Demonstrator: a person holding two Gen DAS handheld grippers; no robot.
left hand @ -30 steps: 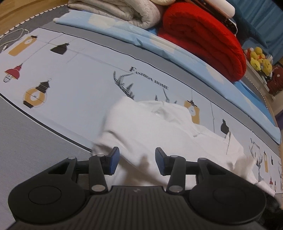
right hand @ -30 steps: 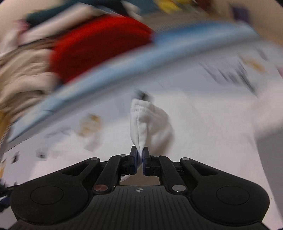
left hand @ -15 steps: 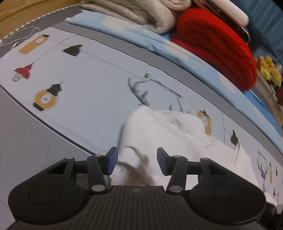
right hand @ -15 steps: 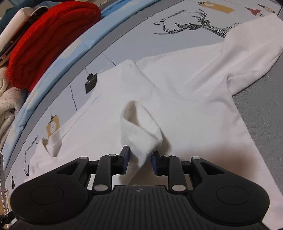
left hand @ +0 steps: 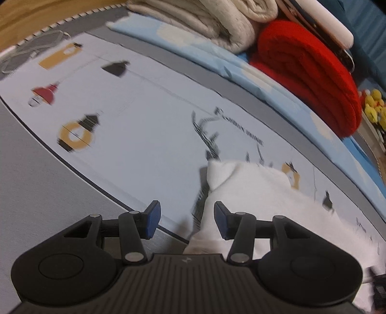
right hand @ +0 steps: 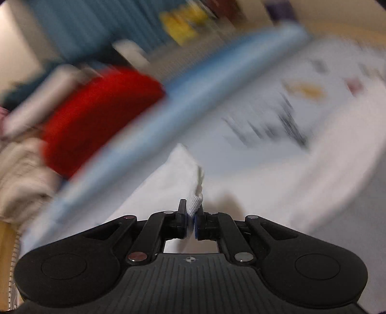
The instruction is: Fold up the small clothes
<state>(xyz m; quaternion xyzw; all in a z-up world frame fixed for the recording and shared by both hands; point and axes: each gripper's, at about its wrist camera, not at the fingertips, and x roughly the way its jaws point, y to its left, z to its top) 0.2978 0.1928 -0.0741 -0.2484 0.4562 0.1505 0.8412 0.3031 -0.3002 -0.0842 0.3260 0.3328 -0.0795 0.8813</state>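
A small white garment [left hand: 260, 193] lies on the printed pale blue sheet [left hand: 144, 125], ahead and to the right of my left gripper [left hand: 185, 219]. The left gripper is open and empty, its blue pads [left hand: 153, 217] apart, with the garment's left edge between and beside the right pad. My right gripper [right hand: 191, 221] is shut on a fold of the white garment [right hand: 185, 174], which rises from the jaws. The right wrist view is heavily blurred by motion.
A rolled red blanket [left hand: 308, 72] and cream folded blankets [left hand: 212, 21] lie at the back on a light blue cloth [left hand: 217, 55]. Yellow plush toys [left hand: 374, 108] sit at far right. A white cable [left hand: 31, 48] lies at far left on the grey mat [left hand: 36, 181].
The right gripper's jaws, parted half a second ago, have shut on the cloth fold again and are swinging fast. The left gripper has shifted left, so the garment now sits to its right.
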